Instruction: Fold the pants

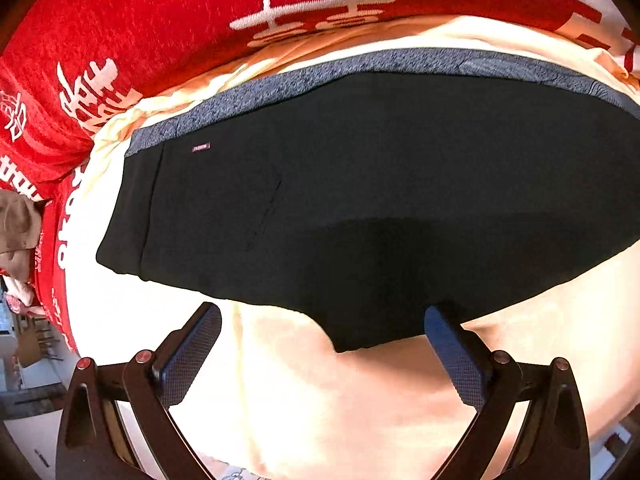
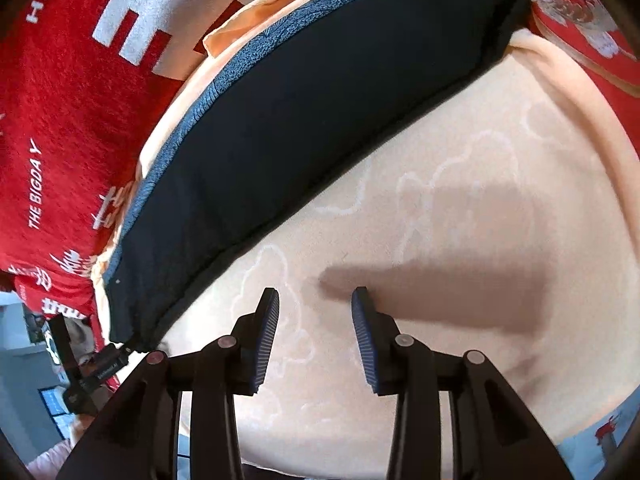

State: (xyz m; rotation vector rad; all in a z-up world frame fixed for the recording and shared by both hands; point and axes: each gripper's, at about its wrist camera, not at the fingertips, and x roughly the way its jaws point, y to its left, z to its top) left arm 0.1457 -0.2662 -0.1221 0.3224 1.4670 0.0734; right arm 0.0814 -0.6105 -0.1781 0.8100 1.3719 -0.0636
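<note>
Peach blanket [image 2: 460, 152] under empty, parted right tool [image 2: 315, 300].

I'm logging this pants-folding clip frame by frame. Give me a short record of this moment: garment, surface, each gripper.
garment: black pants with a grey speckled band along the far edge, lying flat, folded lengthwise
surface: peach blanket with a faint white outline pattern, over a red printed cover
left gripper: open wide, jaws on either side of the pants' near point, no pad pressing
right gripper: open, nothing between the jaws, over bare blanket beside the pants
</note>
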